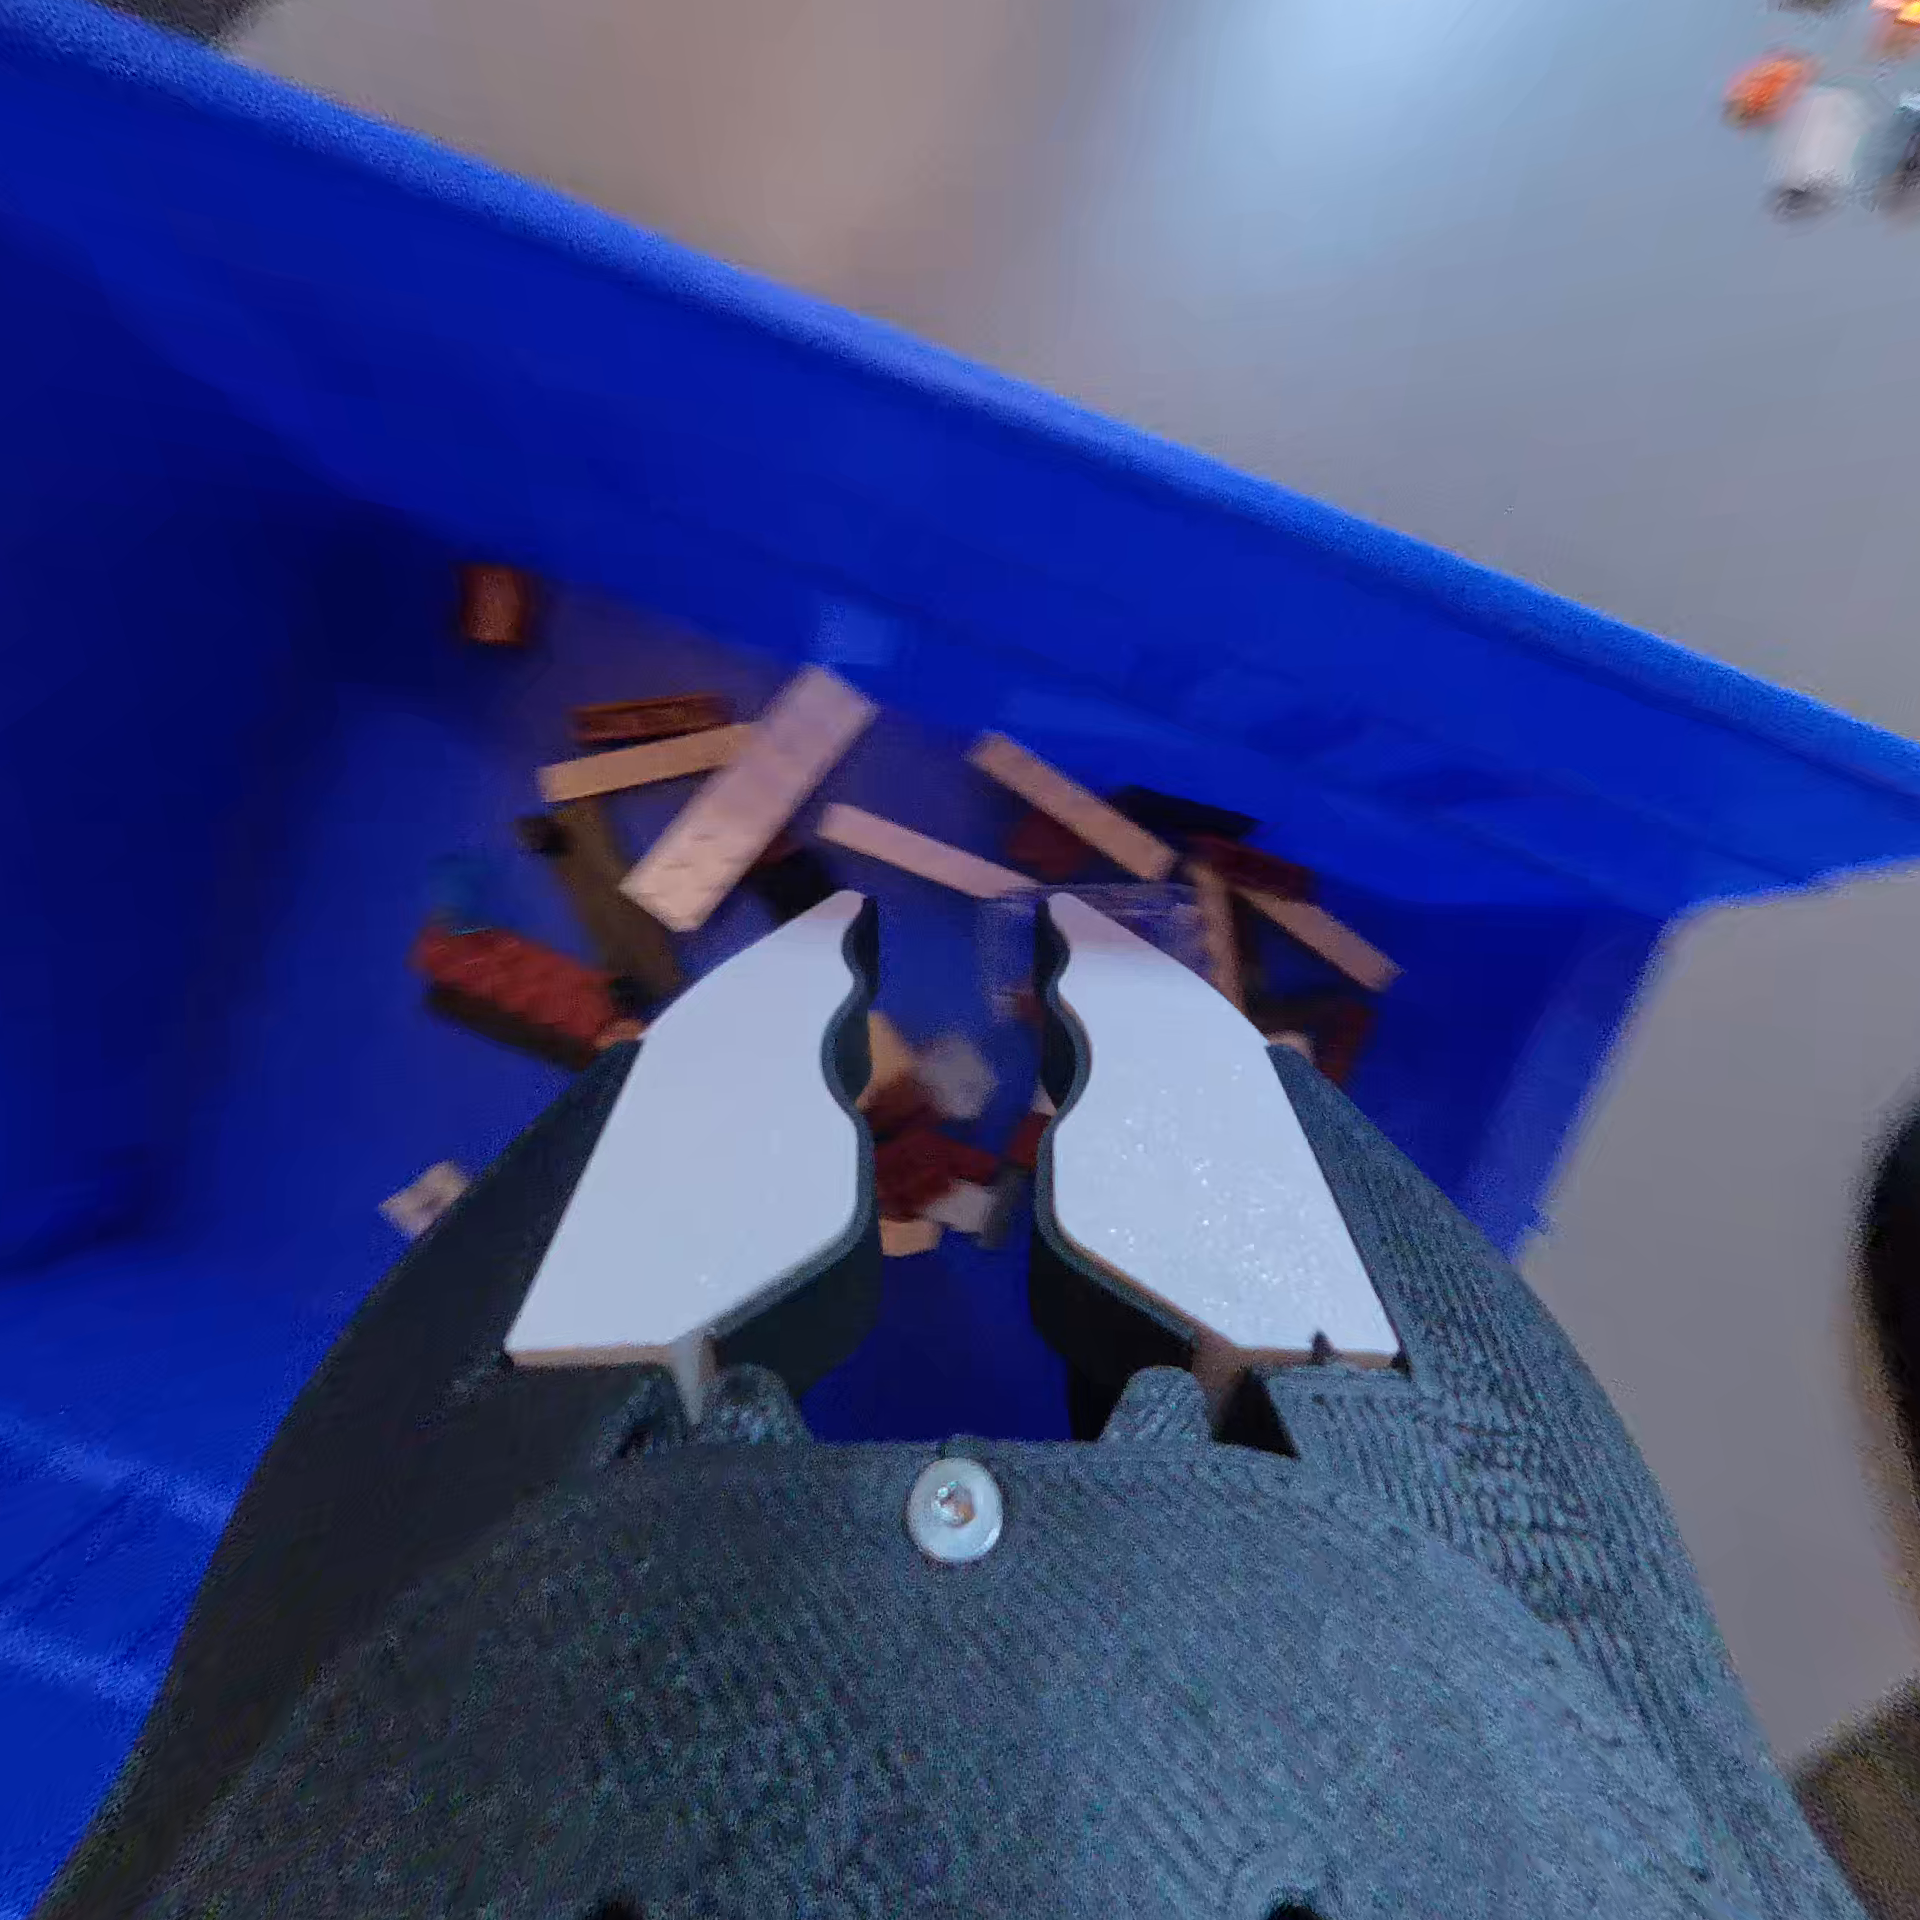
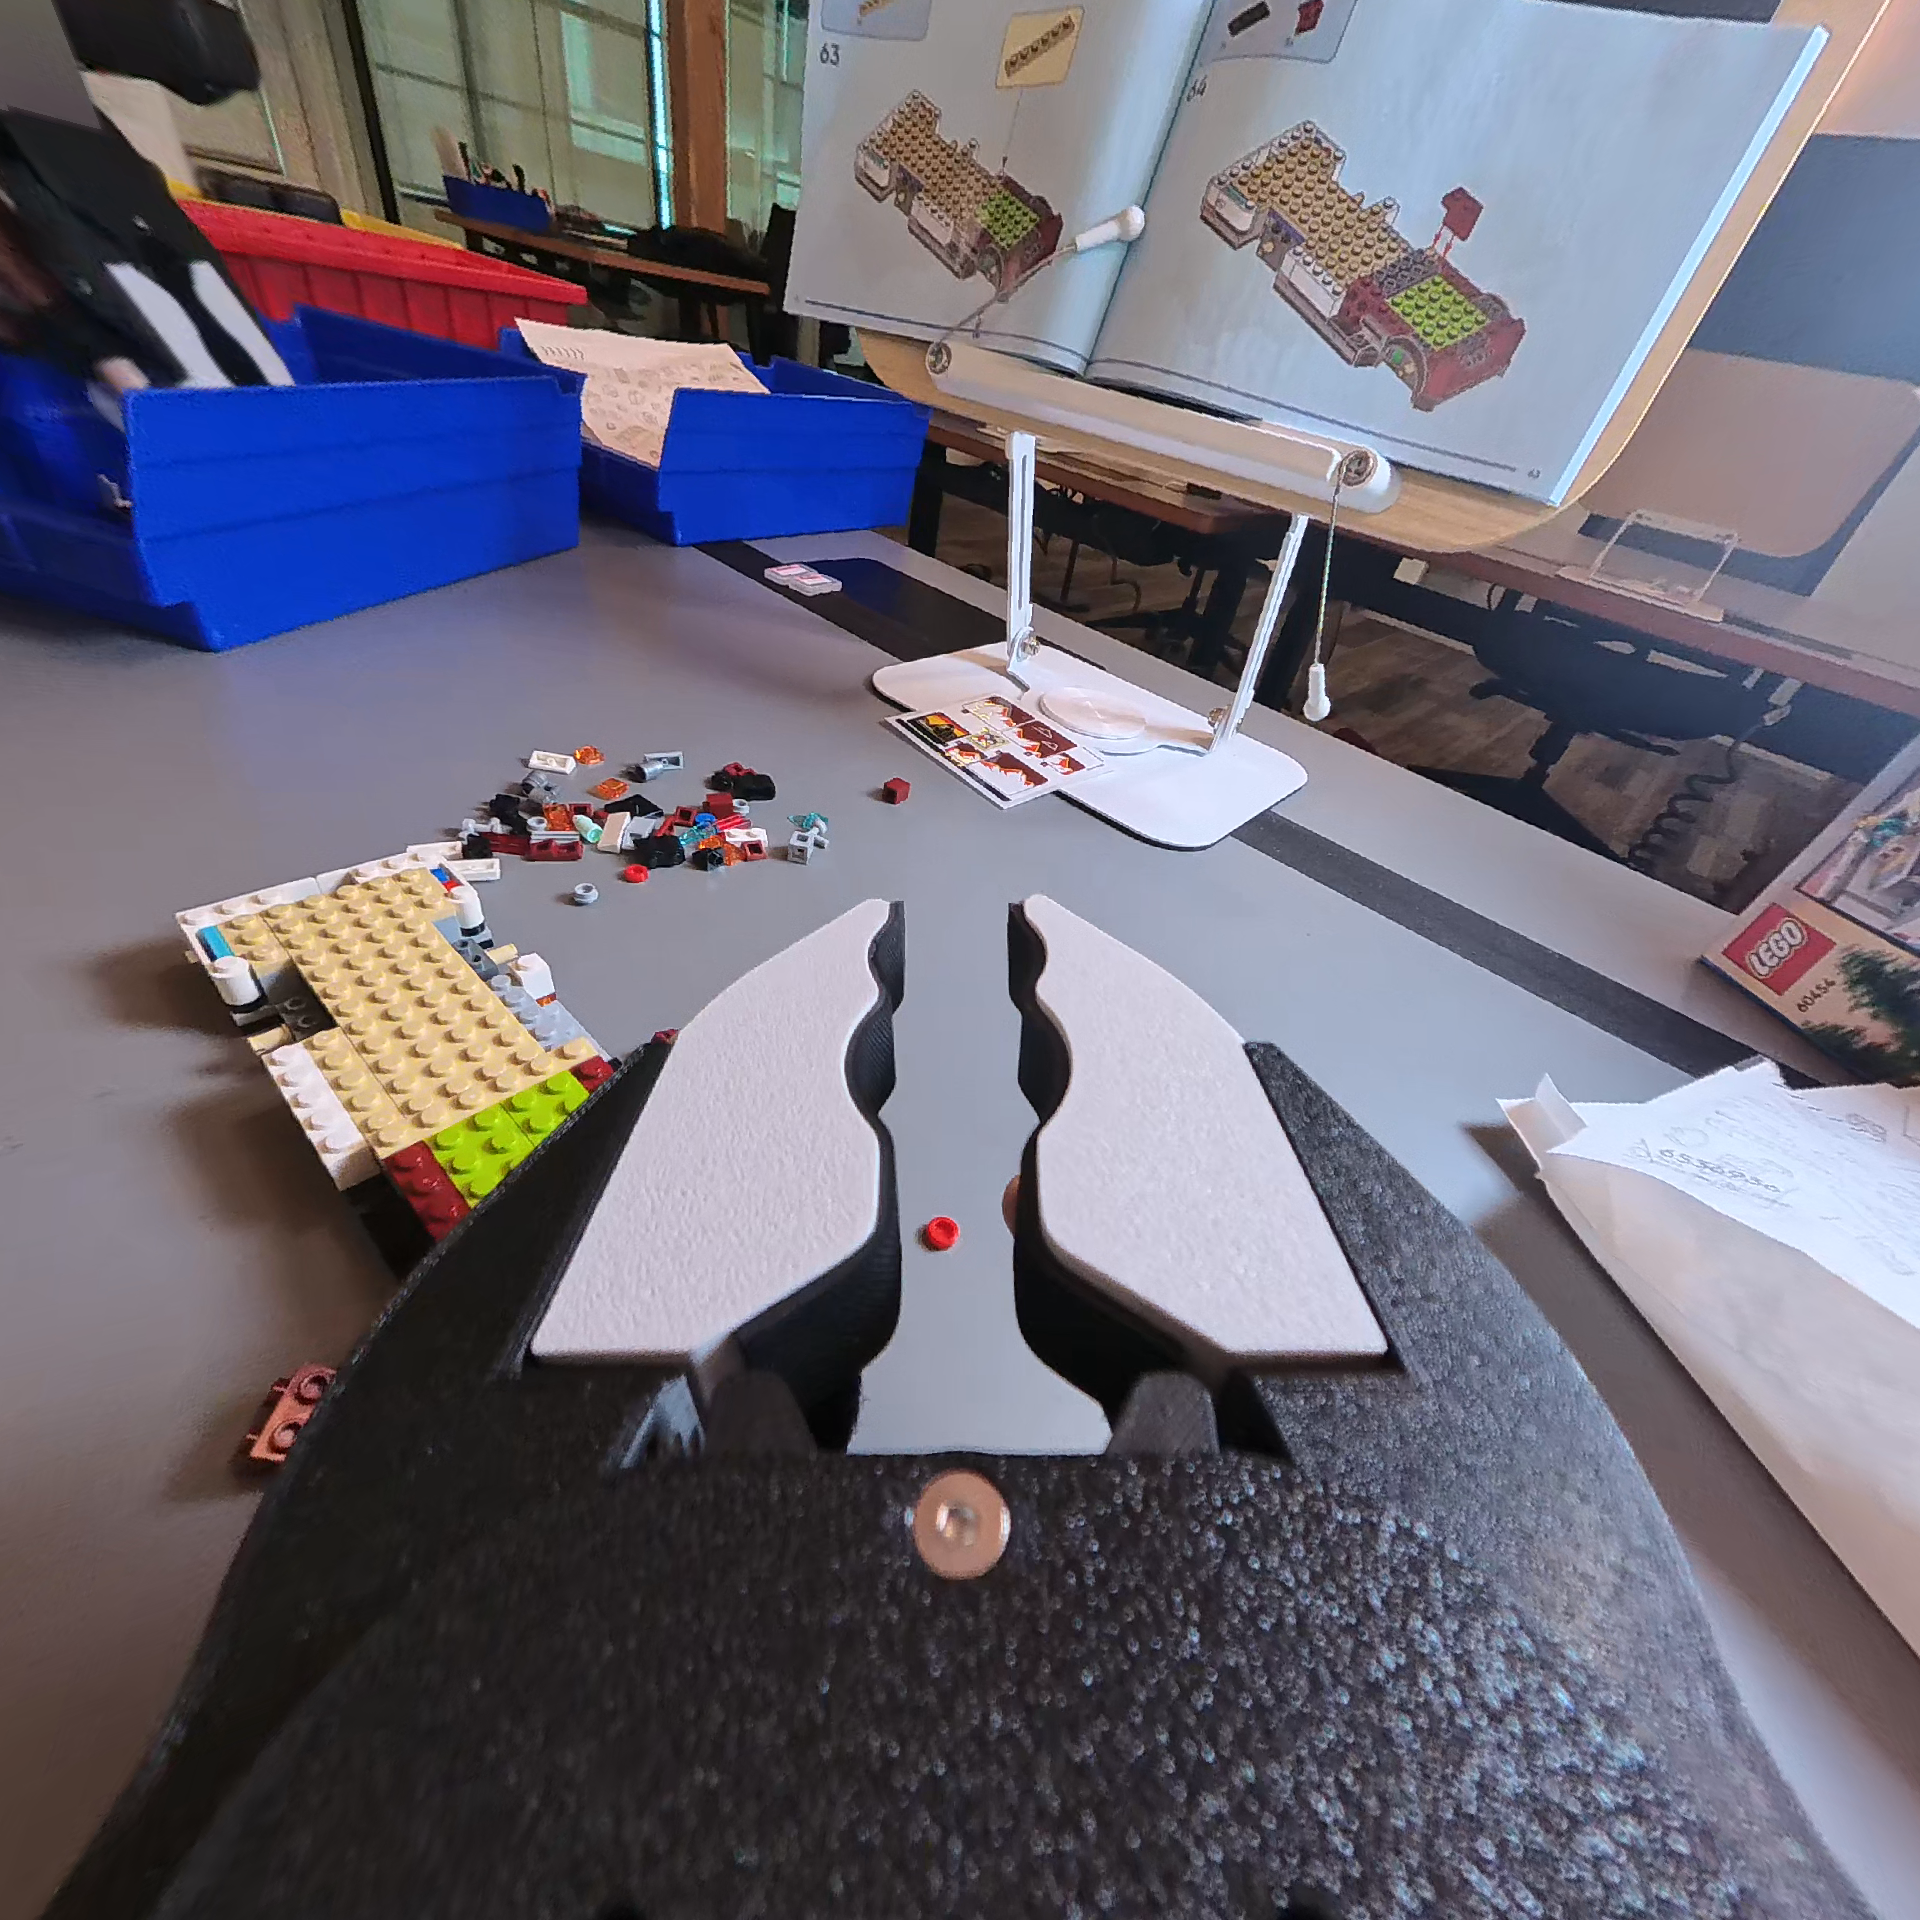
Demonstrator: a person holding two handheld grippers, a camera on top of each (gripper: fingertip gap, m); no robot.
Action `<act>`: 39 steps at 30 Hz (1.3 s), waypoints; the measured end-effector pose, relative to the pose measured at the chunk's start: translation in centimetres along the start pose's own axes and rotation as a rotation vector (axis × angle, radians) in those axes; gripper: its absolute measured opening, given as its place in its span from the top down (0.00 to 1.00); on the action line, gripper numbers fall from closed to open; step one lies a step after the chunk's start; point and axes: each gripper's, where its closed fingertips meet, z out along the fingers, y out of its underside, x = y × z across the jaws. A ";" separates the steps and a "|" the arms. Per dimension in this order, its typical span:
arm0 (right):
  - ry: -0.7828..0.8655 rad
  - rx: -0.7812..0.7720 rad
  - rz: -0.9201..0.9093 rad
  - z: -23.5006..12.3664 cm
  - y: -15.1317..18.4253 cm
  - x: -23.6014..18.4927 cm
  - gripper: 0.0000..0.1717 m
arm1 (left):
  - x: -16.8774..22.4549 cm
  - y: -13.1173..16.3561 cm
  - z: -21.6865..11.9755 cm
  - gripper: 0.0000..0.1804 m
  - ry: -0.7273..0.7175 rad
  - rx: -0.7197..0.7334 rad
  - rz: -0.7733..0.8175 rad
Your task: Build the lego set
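In the left wrist view my left gripper (image 1: 956, 914) hangs over a blue bin (image 1: 727, 468) that holds several loose tan, white and dark red bricks (image 1: 748, 810). Its jaws stand apart. A blurred see-through piece (image 1: 1132, 909) shows at the right fingertip, and the left pad stands clear of it. In the right wrist view my right gripper (image 2: 956, 914) is open and empty, low over the grey table (image 2: 1299, 935). A small red round stud (image 2: 940, 1232) lies on the table between its fingers. A part-built brick model with a tan studded top (image 2: 395, 1008) lies just left of it.
A scatter of small loose bricks (image 2: 644, 810) lies beyond the model. Blue bins (image 2: 343, 488) and a red bin (image 2: 395, 270) stand at the back left. A white stand (image 2: 1143, 748) holds an open instruction booklet (image 2: 1299, 208), with a sticker sheet (image 2: 997, 748) on its base. A paper bag (image 2: 1745, 1226) lies at the right. Spacing between my two grippers at the tips: around 50 cm. From my left tips it is roughly 4 cm to the blurred see-through piece (image 1: 1132, 909); from my right, 45 cm.
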 end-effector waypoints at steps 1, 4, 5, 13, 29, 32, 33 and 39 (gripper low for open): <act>-0.001 -0.002 0.000 0.0 0.1 0.0 0.89 | 1.7 0.4 0.1 0.81 0.069 -0.020 0.026; -0.003 -0.009 0.000 0.2 0.3 0.0 0.89 | 3.9 2.1 1.7 0.71 0.087 -0.119 0.101; -0.001 -0.011 -0.001 0.2 0.3 0.1 0.89 | 3.9 2.4 2.2 0.67 0.058 -0.144 0.128; 0.012 -0.028 -0.001 0.3 0.7 0.4 0.89 | -2.3 1.9 1.8 0.87 -0.279 -0.173 0.171; 0.003 -0.031 0.005 0.3 0.9 0.4 0.89 | 4.3 0.4 4.3 0.79 0.109 -0.042 0.260; 0.001 -0.034 0.006 0.3 1.0 0.4 0.89 | 3.2 0.2 4.1 0.80 0.076 -0.036 0.248; 0.000 -0.034 0.006 0.3 0.9 0.4 0.89 | 2.9 0.1 3.8 0.80 0.064 -0.026 0.248; -0.003 -0.026 0.002 0.3 0.7 0.3 0.89 | 1.2 -2.0 0.3 0.81 -0.123 0.110 0.286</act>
